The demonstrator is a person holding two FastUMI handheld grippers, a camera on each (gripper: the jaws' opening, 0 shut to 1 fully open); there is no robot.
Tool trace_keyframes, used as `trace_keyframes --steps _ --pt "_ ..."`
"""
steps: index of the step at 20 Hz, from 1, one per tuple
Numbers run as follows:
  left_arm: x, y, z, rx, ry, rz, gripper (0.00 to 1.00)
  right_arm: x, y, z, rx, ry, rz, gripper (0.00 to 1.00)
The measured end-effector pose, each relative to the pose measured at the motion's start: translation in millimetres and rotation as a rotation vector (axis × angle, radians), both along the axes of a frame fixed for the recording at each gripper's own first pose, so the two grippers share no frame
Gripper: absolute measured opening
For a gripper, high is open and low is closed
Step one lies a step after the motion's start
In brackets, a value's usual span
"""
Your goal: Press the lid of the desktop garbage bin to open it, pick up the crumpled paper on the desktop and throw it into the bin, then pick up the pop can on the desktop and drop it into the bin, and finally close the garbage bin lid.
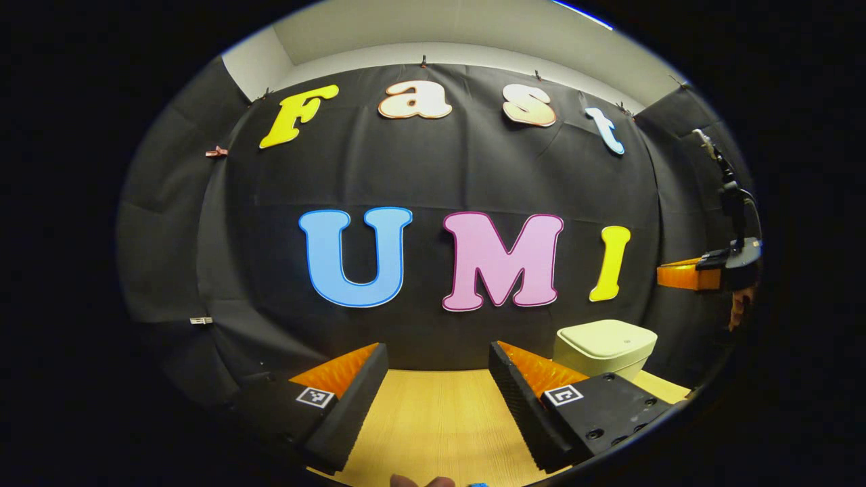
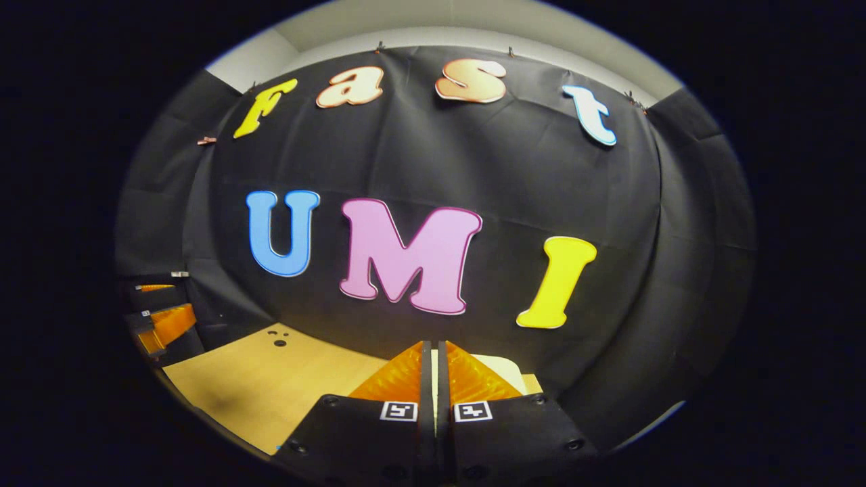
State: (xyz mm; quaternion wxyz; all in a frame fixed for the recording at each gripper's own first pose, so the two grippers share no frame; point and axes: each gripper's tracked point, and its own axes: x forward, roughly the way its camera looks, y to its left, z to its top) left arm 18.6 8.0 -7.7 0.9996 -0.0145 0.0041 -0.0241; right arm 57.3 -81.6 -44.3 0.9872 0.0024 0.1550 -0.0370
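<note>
The cream desktop bin [image 1: 604, 345] stands at the back right of the wooden table [image 1: 433, 419], its lid down. My left gripper [image 1: 438, 348] is open above the table, left of the bin, with nothing between its fingers. Farther right, the right gripper [image 1: 710, 270] hangs in the air higher than the bin. In the right gripper view my right gripper [image 2: 433, 348] is shut with nothing in it. A strip of the bin [image 2: 504, 370] shows just behind its fingertips. The left gripper [image 2: 162, 325] appears at the far left.
The black cloth wall rises close behind the table's back edge and wraps both sides. A few small dark holes [image 2: 277, 338] mark the table [image 2: 270, 385] near the back. A fingertip of a hand [image 1: 419, 481] shows at the bottom edge.
</note>
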Motion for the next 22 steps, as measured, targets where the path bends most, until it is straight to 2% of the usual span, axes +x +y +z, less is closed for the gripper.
trace_keyframes --steps 2,6,13,18,19,20,22 --pt "1.2 -1.2 -1.3 -0.004 0.002 -0.002 0.97 11.8 -15.8 -17.8 0.015 0.063 -0.013 0.07" --pt "2.4 -3.1 -3.1 -0.011 0.007 0.0 0.97 23.3 -31.5 -61.6 0.095 0.205 -0.015 0.05" --pt "2.2 -9.0 -5.6 -0.005 0.017 0.004 0.97 38.6 -38.6 -113.5 0.162 0.32 -0.011 0.05" --pt "1.1 -12.0 -8.2 -0.004 0.022 0.01 0.97 41.4 -37.0 -142.7 0.163 0.392 -0.001 0.05" --pt "1.5 -12.3 -7.6 -0.003 0.022 0.013 0.97 40.9 -37.1 -146.8 0.166 0.401 -0.002 0.08" --pt "1.7 -12.2 -8.2 -0.002 0.021 0.015 0.97 40.8 -37.2 -148.6 0.169 0.408 -0.001 0.05" --pt "2.4 -10.6 -9.0 -0.001 0.024 0.022 0.97 41.2 -38.3 -153.5 0.168 0.418 0.001 0.05"
